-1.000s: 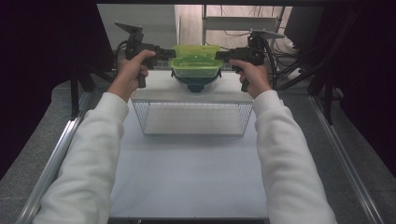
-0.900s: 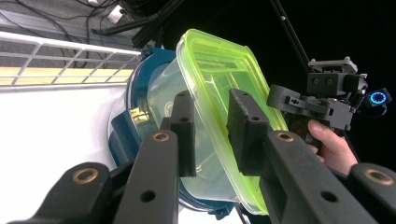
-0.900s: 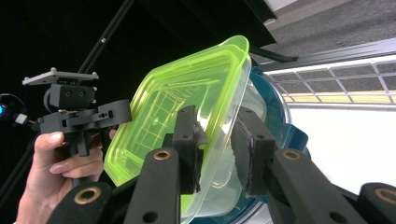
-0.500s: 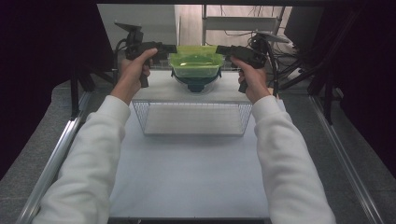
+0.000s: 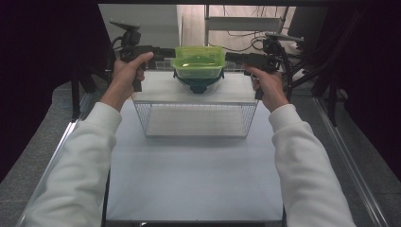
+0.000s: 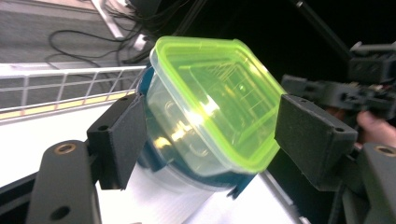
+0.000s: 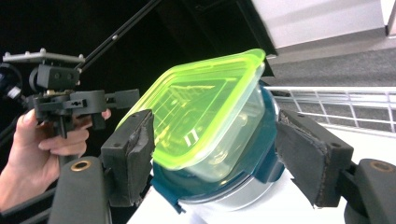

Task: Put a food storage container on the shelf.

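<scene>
I note both tongs, left and right, jaws just opened wide, backed off green-lidded container. Container released, resting on blue-rimmed bowl, table 12 o'clock. Placement judged done.

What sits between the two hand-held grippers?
The green-lidded container, stacked on a dark blue-rimmed container, lies between the left hand-held gripper and right hand-held gripper, clearest in the high view. Both have just opened.

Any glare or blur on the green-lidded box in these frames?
Left gripper view: bright glare streaks on the clear container, green lid sharp. Right gripper view: small highlights on the lid, background soft. High view: dark surround, table evenly lit.
</scene>
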Available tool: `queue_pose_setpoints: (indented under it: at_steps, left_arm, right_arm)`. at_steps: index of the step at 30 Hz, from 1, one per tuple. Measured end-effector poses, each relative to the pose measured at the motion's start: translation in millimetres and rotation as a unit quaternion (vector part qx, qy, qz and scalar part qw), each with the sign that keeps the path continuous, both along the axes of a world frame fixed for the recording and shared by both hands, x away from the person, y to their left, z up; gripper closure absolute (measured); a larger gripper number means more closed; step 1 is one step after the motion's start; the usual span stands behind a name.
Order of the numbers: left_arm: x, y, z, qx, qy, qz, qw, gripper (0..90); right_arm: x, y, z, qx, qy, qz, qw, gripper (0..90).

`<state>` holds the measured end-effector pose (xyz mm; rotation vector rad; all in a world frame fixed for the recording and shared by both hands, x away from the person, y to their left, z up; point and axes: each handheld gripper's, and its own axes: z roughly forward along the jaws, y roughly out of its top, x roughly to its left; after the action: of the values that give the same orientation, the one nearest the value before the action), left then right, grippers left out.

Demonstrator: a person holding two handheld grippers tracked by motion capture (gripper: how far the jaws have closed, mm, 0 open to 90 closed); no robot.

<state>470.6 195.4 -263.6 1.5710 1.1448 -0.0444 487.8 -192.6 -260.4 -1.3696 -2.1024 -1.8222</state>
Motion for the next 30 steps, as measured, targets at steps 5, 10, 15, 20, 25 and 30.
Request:
queue_pose_setpoints:
  at_steps: [5, 10, 15, 20, 25, 30]
  left_arm:
    - [-12.8, 0.2, 5.0, 0.022, -0.019, 0.006, 0.9996, 23.2]
    - [-32.0, 3.5, 1.2, 0.029, -0.037, -0.001, 0.9989, 22.7]
    - [-56.7, 13.2, -5.5, 0.022, -0.051, -0.001, 0.9985, 21.8]
    - [-78.8, 21.4, -14.5, 0.029, -0.061, 0.000, 0.9977, 21.6]
    - [-98.7, 24.5, -27.0, 0.042, -0.066, 0.002, 0.9969, 21.5]
    - [-118.9, 23.1, -49.0, 0.052, -0.065, -0.016, 0.9964, 21.5]
  right_arm:
    - [-6.1, -2.7, 2.8, -0.017, -0.008, 0.015, 0.9997, 26.5]
    - [-21.0, -9.3, 2.6, -0.033, -0.021, 0.026, 0.9989, 25.6]
    - [-40.2, -19.2, 1.2, -0.054, -0.034, 0.028, 0.9975, 25.5]
    - [-57.6, -29.0, -4.0, -0.069, -0.044, 0.033, 0.9961, 25.5]
    - [-72.1, -38.0, -17.1, -0.082, -0.049, 0.042, 0.9945, 25.6]
    - [-89.5, -47.9, -37.5, -0.092, -0.055, 0.045, 0.9932, 26.0]
